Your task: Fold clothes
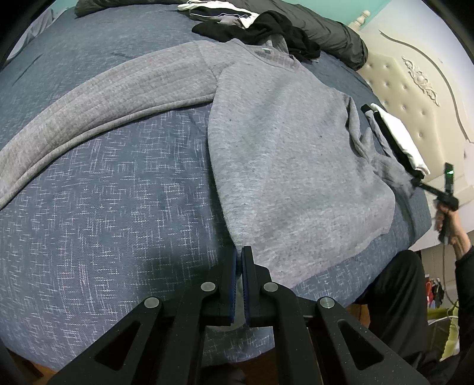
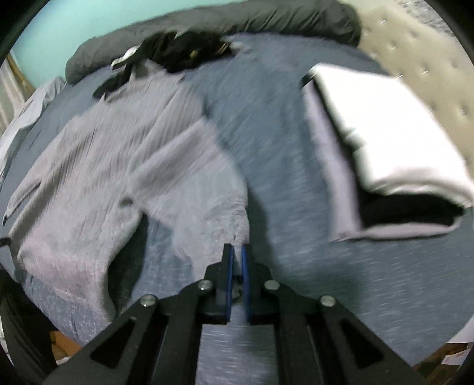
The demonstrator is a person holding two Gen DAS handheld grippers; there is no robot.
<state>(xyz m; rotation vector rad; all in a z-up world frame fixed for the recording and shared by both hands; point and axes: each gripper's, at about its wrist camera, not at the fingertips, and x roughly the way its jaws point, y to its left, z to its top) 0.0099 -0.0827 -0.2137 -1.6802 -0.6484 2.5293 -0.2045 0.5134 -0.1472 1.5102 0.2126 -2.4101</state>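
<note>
A blue bedspread (image 1: 103, 192) meets a cream tufted headboard (image 1: 414, 97).

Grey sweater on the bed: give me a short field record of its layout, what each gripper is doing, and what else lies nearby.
garment: grey sweater, spread flat on the blue bedspread
sleeve: one stretched out sideways, the other bunched at the body's edge
left gripper: shut on the sweater's hem corner
right gripper: shut on the bunched sleeve's end
folded stack: white on top, beside the sweater
unfolded pile: dark clothes near the collar
</note>
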